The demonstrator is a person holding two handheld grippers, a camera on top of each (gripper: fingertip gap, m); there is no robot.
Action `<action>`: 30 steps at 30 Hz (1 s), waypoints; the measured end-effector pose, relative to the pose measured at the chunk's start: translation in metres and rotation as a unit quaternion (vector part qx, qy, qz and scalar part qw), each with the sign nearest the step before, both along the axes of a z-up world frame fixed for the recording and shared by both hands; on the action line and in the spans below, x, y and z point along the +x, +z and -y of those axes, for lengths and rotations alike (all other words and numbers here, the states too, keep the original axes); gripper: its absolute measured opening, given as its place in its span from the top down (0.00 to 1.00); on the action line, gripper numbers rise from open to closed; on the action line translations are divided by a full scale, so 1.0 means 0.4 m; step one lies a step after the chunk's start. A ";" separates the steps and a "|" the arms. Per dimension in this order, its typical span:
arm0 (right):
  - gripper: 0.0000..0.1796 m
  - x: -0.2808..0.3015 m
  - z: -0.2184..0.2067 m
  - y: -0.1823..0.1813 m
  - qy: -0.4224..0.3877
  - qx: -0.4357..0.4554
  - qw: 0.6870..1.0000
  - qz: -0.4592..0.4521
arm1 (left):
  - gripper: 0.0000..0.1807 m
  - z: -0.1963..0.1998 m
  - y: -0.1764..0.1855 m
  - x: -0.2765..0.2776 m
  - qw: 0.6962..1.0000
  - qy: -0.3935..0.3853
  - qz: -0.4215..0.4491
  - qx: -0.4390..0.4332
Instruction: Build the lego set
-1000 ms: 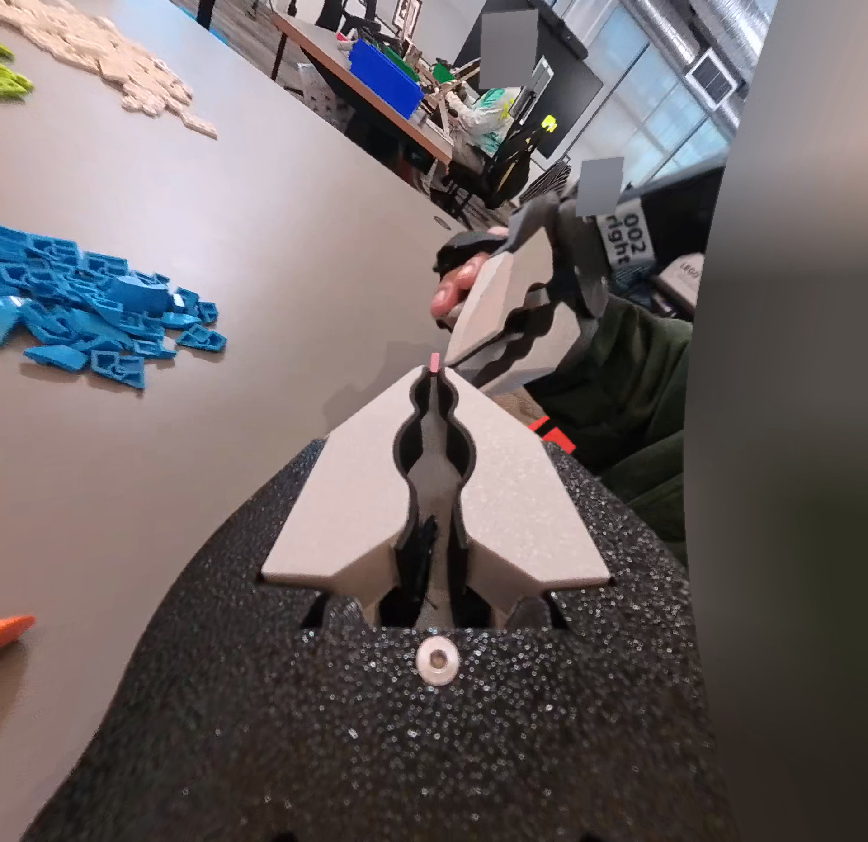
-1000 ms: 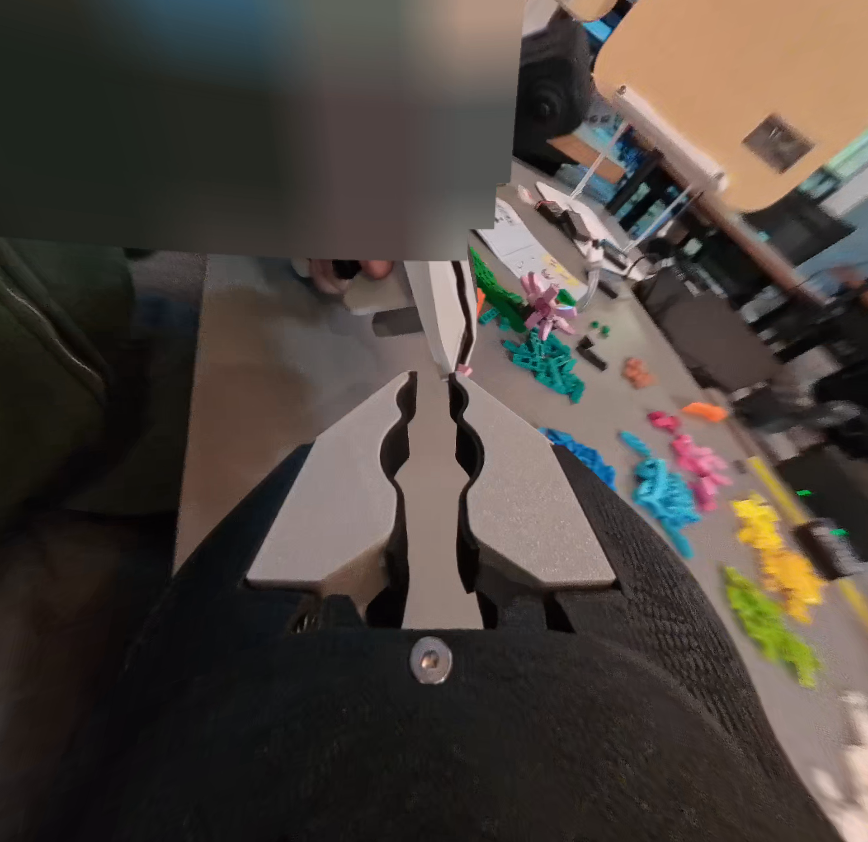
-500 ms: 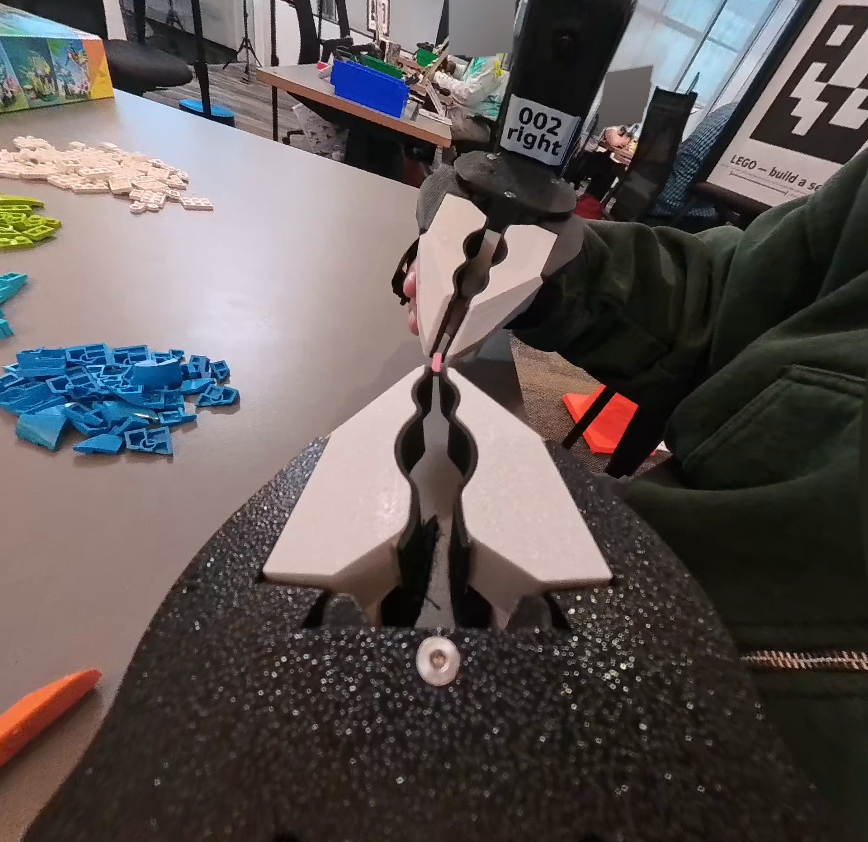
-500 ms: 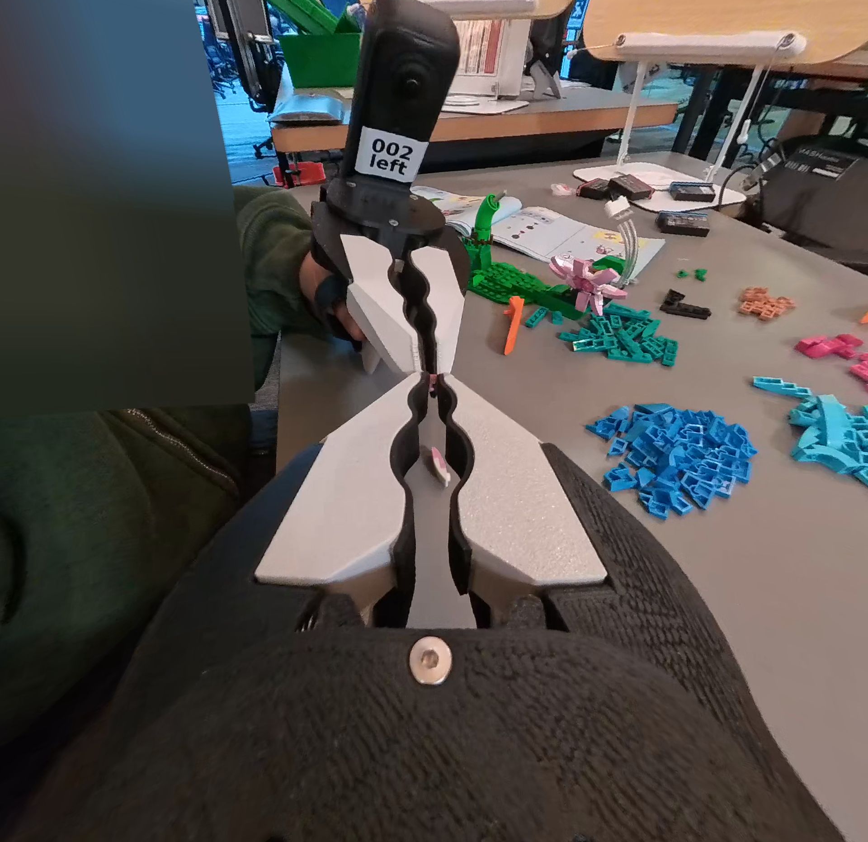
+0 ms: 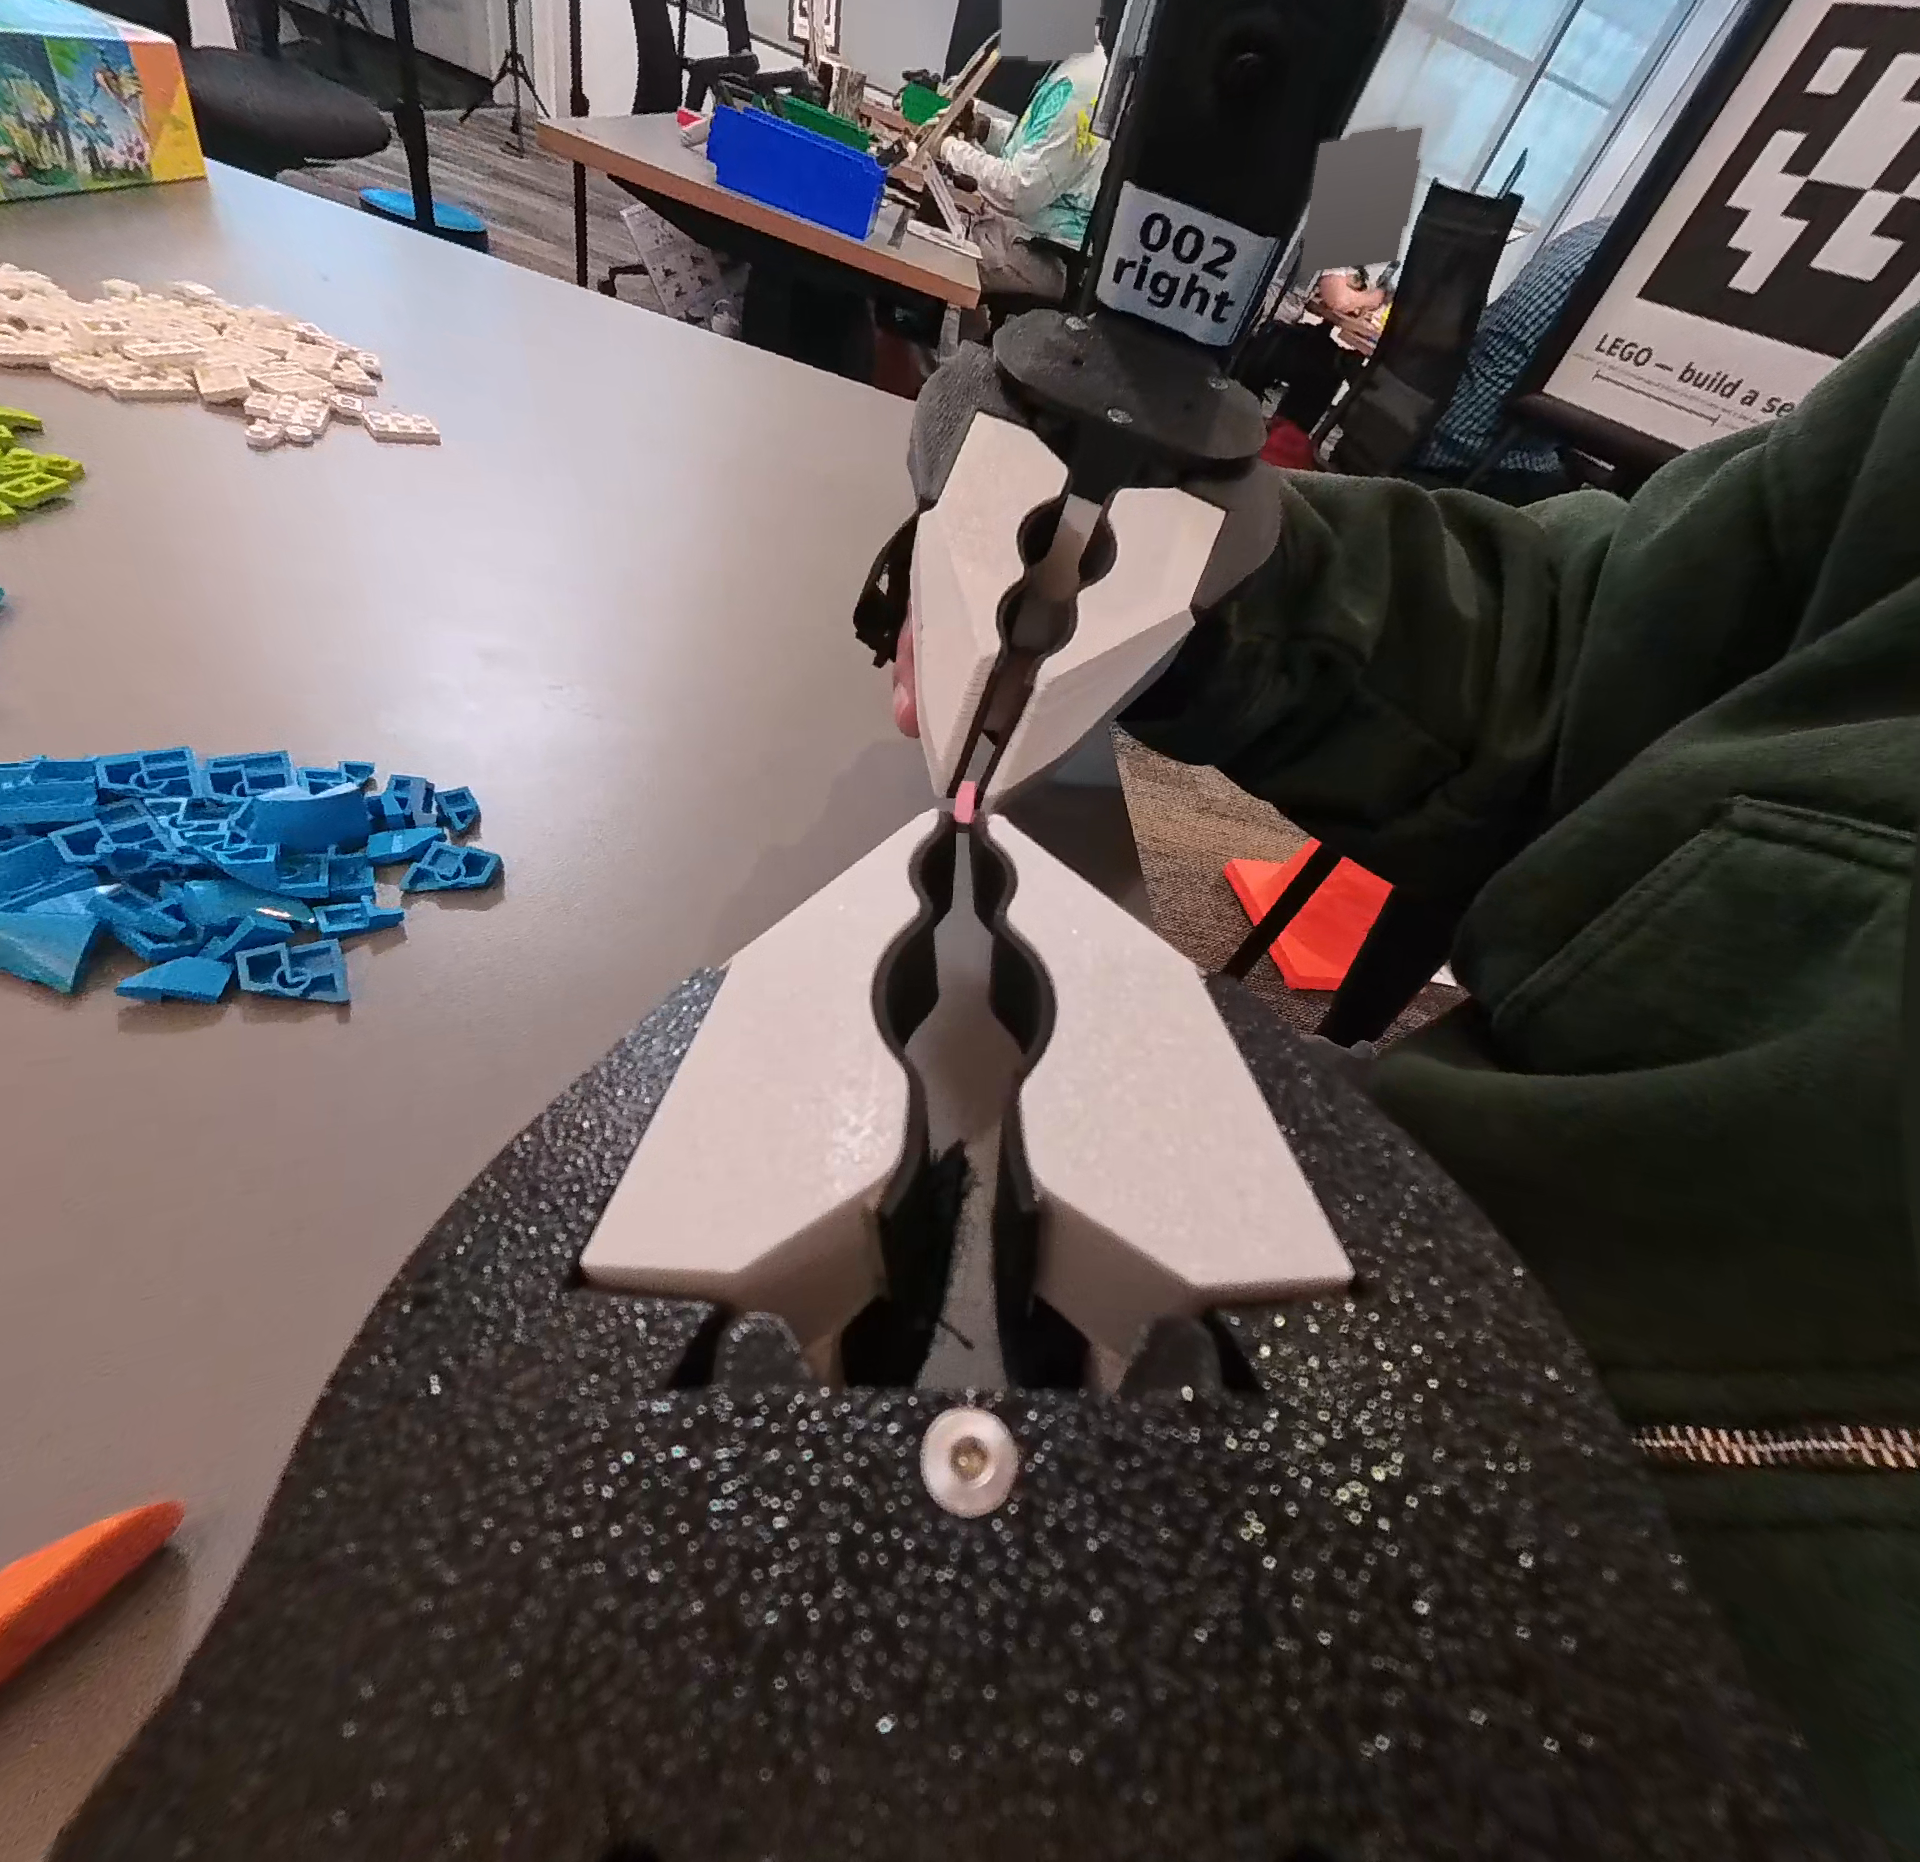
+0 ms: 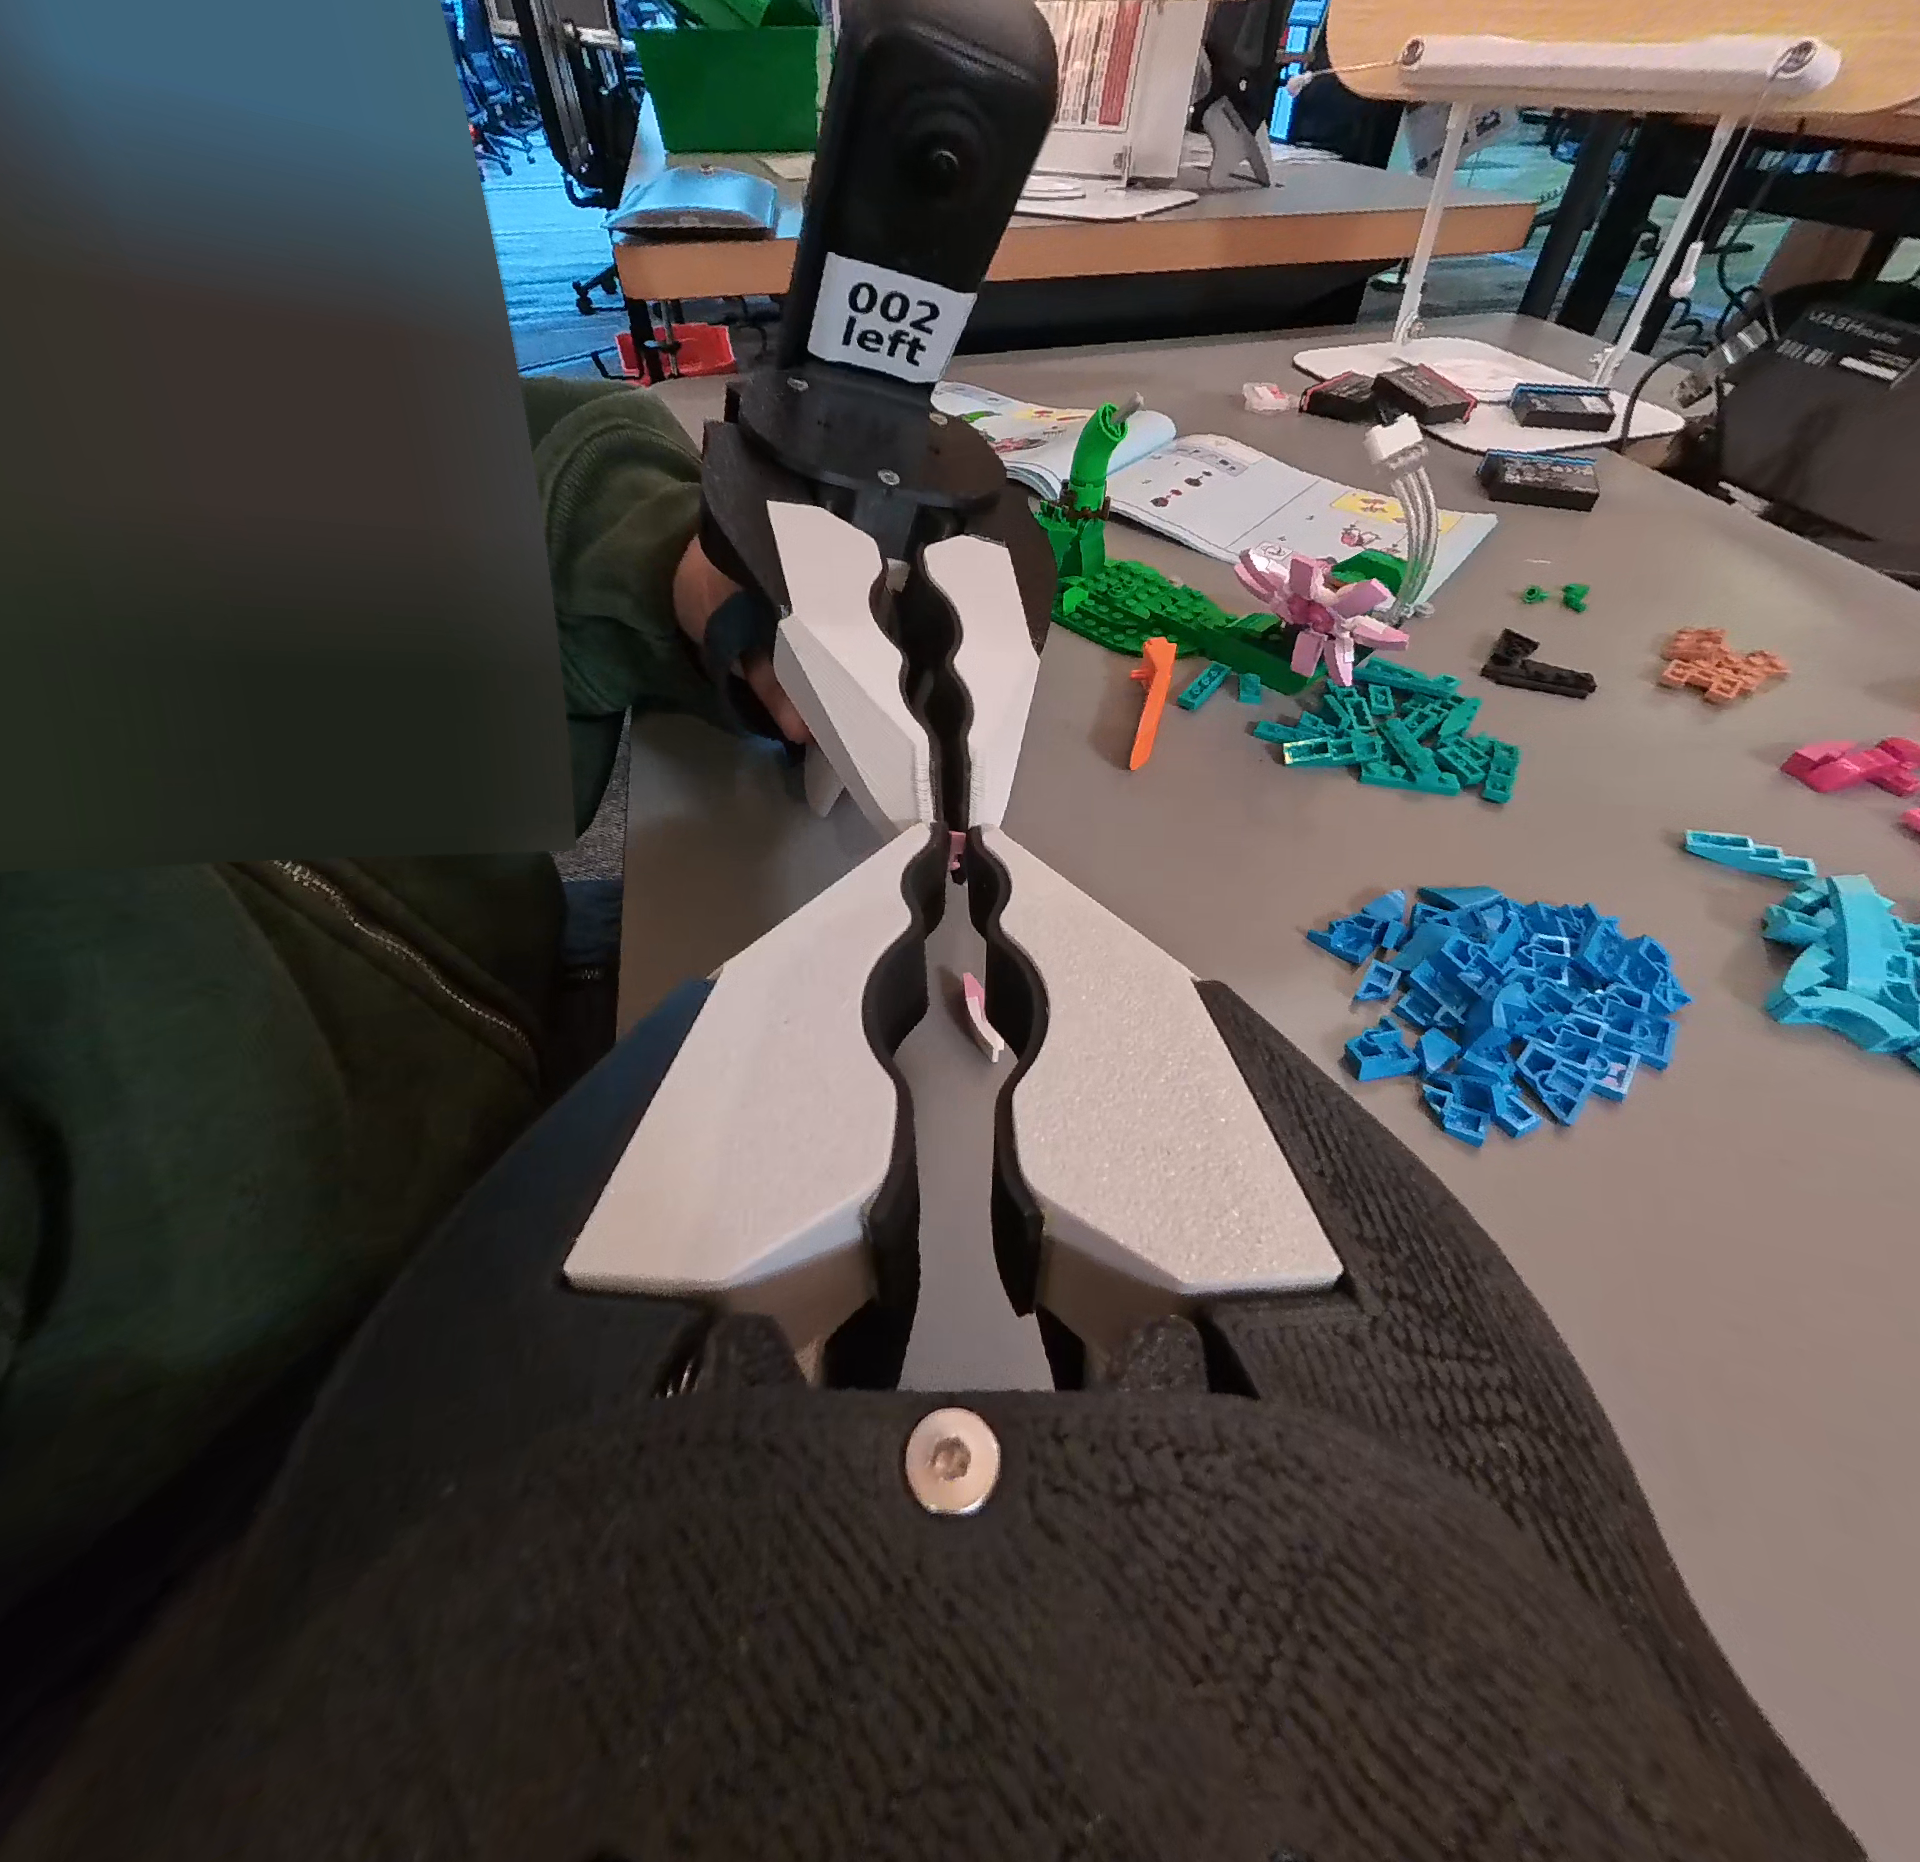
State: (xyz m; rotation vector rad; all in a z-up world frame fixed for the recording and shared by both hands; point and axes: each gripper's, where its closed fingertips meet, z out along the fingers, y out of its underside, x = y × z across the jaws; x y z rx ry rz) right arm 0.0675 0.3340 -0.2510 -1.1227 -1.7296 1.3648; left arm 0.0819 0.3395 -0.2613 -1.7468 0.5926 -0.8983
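My left gripper (image 5: 962, 825) and my right gripper (image 6: 954, 844) meet tip to tip above the near edge of the grey table (image 5: 582, 586). The left gripper is shut on a small pink piece (image 5: 966, 802) that sticks out of its tips. The right gripper (image 5: 971, 771) faces it, shut, touching that piece. In the right wrist view the right gripper pinches a pink piece (image 6: 954, 848) at its tips, and a pale pink petal (image 6: 977, 1012) shows in the gap between its fingers. The left gripper (image 6: 951, 810) stands opposite. Where the two pieces join is hidden.
A blue brick pile (image 6: 1507, 1002) lies right of the grippers, also in the left wrist view (image 5: 208, 877). A green build with a pink flower (image 6: 1320, 607), a booklet (image 6: 1247, 493), a teal pile (image 6: 1392, 742), an orange tool (image 6: 1148, 700) and white bricks (image 5: 208, 358) are on the table. The tips of both grippers are at nearly the same place.
Both grippers swung from tilted to level and came tip to tip. In the last half second they have hardly moved, and both stay shut.
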 end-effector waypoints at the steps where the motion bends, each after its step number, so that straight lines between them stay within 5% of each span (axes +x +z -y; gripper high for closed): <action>1: 0.99 0.000 0.000 0.000 0.000 -0.005 1.000 0.002 | 1.00 0.000 0.000 0.000 1.000 0.002 -0.005 0.005; 9: 0.99 -0.006 -0.012 0.005 -0.013 -0.037 0.999 0.006 | 0.99 -0.011 0.003 -0.009 0.998 0.030 -0.049 0.032; 18: 0.92 0.009 0.004 0.048 -0.033 0.288 0.951 -0.108 | 1.00 0.015 0.048 0.002 0.980 -0.024 0.146 -0.133; 30: 0.93 0.030 0.051 0.028 0.037 0.219 0.973 -0.068 | 1.00 0.051 0.040 0.026 0.945 -0.095 0.221 -0.221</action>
